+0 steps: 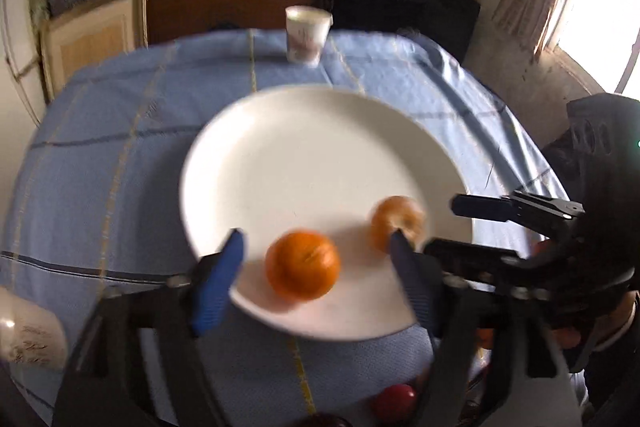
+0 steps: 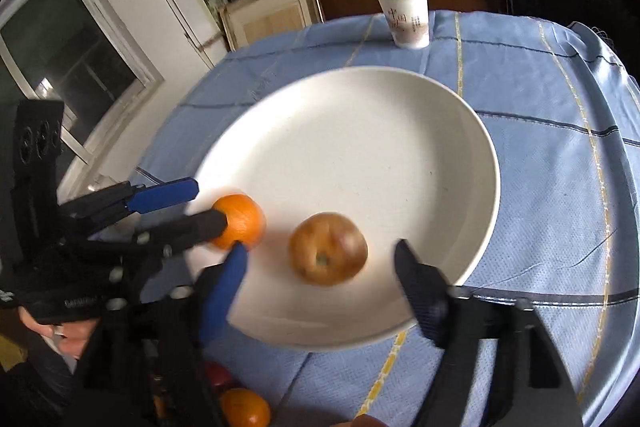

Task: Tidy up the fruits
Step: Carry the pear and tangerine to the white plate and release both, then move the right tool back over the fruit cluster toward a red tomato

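A white plate lies on the blue checked tablecloth. On its near side rest an orange and a brownish apple. My left gripper stands open around the orange, with a gap on each side. My right gripper is open too; the apple sits free between its fingers. The two grippers hover side by side over the plate's near rim.
A paper cup stands behind the plate near the table's far edge. Another white cup is at the near left. Below the grippers lie a red fruit and a second orange. Shelves and a cabinet stand behind.
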A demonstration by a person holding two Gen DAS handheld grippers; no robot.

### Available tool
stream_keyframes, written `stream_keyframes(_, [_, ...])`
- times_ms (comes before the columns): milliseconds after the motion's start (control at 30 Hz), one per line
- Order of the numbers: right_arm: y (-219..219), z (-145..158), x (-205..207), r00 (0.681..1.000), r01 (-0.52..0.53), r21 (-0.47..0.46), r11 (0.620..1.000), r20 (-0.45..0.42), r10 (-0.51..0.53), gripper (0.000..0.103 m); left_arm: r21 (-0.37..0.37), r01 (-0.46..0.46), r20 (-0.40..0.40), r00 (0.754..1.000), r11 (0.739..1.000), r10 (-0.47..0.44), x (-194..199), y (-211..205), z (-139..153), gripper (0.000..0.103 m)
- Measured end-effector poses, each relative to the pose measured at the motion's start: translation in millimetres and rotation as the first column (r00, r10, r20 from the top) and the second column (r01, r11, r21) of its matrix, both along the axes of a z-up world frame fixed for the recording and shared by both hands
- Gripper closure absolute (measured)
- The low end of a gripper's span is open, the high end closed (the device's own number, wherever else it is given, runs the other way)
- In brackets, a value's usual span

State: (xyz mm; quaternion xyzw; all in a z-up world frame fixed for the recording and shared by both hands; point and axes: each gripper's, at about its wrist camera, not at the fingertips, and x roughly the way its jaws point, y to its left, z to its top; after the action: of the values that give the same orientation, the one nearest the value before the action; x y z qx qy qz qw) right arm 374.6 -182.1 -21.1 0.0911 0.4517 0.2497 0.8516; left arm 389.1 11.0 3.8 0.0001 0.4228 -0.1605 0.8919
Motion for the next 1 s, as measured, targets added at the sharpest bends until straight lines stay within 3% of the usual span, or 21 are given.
stream_keyframes(33, [-4, 8, -8, 1.000, 0.000, 0.016, 1.000, 0.022, 0.000, 0.003, -0.003, -0.004, 0.029, 1.000, 1.000, 0.004, -7, 2, 7, 0.016])
stream_keyframes(167, [-22, 32, -45, 0.990, -0.005, 0.092, 0.996, 0.139, -0.008, 0.003, -0.019, -0.002, 0.115, 0.993, 1.000, 0.004, -44, 12, 33, 0.009])
stream_keyframes(300, [-46, 35, -92, 0.968, 0.078, 0.152, 0.985, 0.226, -0.111, 0.003, 0.000, -0.020, 0.169, 0.985, 1.000, 0.019, -88, 22, 41, 0.005])
stream_keyframes(433, [-54, 11, -127, 0.993, 0.041, 0.085, 0.996, 0.103, -0.050, 0.003, -0.013, -0.064, 0.170, 0.983, 0.998, 0.066, -133, 36, 30, 0.005])
stream_keyframes(533, [-69, -5, -158, 0.993, 0.102, 0.148, 0.984, 0.049, -0.110, 0.003, -0.002, -0.074, 0.155, 0.985, 0.997, 0.074, -164, 44, 17, 0.005])
stream_keyframes(667, [-79, -12, -201, 0.992, 0.093, 0.169, 0.981, 0.072, -0.106, 0.005, -0.047, -0.051, 0.132, 0.990, 0.998, 0.056, -206, 53, -2, 0.005])
stream_keyframes(800, [-81, -22, -226, 0.990, 0.084, 0.099, 0.992, 0.107, -0.094, 0.018, -0.109, -0.016, 0.086, 0.996, 0.994, 0.025, -237, 57, -28, 0.005])
stream_keyframes(933, [-81, -41, -233, 0.996, 0.068, 0.060, 0.996, 0.047, -0.071, 0.045, -0.084, 0.002, 0.035, 0.999, 0.996, 0.001, -246, 45, -47, 0.005])
stream_keyframes(1000, [-80, -43, -237, 0.997, 0.053, 0.062, 0.997, 0.055, -0.057, 0.050, -0.074, 0.022, 0.051, 0.999, 0.997, -0.019, -254, 42, -47, 0.005])
